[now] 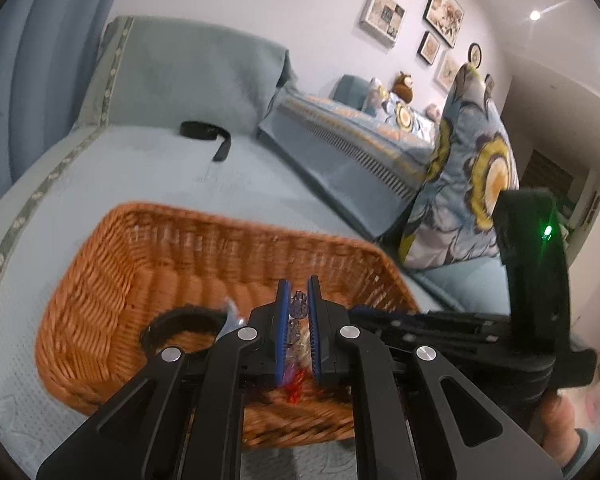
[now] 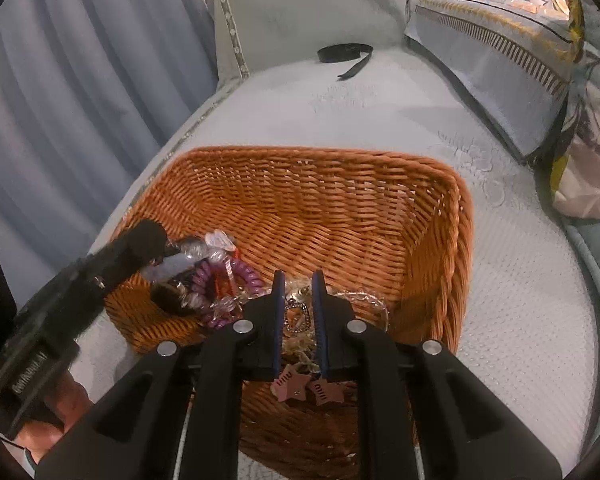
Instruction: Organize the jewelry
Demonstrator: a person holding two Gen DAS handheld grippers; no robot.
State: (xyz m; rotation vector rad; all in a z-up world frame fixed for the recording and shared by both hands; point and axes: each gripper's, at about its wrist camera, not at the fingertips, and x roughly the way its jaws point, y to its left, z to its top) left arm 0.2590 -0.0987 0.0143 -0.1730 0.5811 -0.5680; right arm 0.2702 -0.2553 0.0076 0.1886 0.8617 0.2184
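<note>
I hold both tools over the wicker basket (image 2: 380, 208) on the bed (image 2: 520, 320), my left tool (image 1: 299, 290) nearly shut on a clear beaded trinket (image 1: 299, 307), my right tool (image 2: 298, 280) nearly shut around a framed pendant (image 2: 296, 314); I should lower each gently before letting go.

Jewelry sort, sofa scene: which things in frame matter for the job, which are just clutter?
Job:
- woven orange wicker basket
- purple spiral coil hair ties
- gold-framed pendant
- pink star-shaped tags
- left gripper, right gripper, both nearly shut

Clutter:
- black strap on the pale blue sofa cover
- floral cushion
- brown teddy bear
</note>
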